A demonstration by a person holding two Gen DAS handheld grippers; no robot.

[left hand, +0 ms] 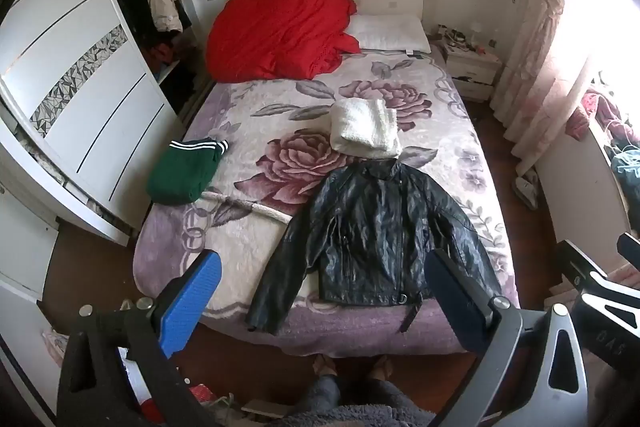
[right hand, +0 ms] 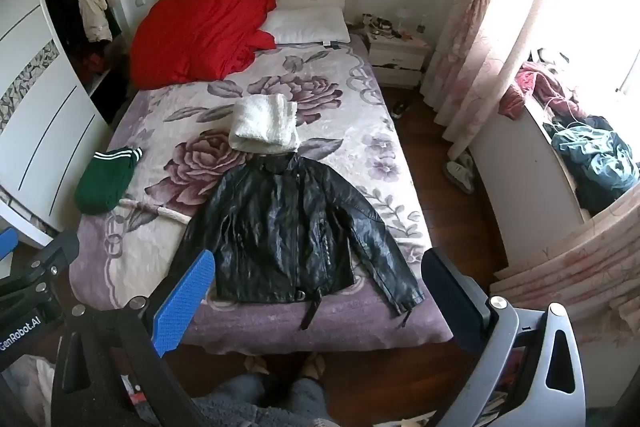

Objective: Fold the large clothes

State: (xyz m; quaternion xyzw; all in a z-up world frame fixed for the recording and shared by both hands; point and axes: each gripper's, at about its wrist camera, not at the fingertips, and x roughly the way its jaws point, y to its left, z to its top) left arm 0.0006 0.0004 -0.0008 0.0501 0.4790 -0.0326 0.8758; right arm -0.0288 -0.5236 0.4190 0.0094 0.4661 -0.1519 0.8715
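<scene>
A black leather jacket (left hand: 372, 235) (right hand: 288, 231) lies spread flat, front up, at the near end of the bed, sleeves angled out and down. Beyond its collar sits a folded white fleecy garment (left hand: 366, 129) (right hand: 266, 127). A folded green garment with white stripes (left hand: 184, 171) (right hand: 106, 183) rests by the bed's left edge. My left gripper (left hand: 324, 295) hangs open above the bed's foot, nothing between its blue pads. My right gripper (right hand: 320, 295) is likewise open and empty, held short of the jacket's hem.
A flowered blanket covers the bed (left hand: 256, 119), with a red quilt (left hand: 276, 31) and a pillow (left hand: 388, 33) at the head. A white wardrobe (left hand: 80, 87) stands left, a nightstand (right hand: 398, 61) and curtains right. A person's feet (right hand: 284, 367) stand at the bed's foot.
</scene>
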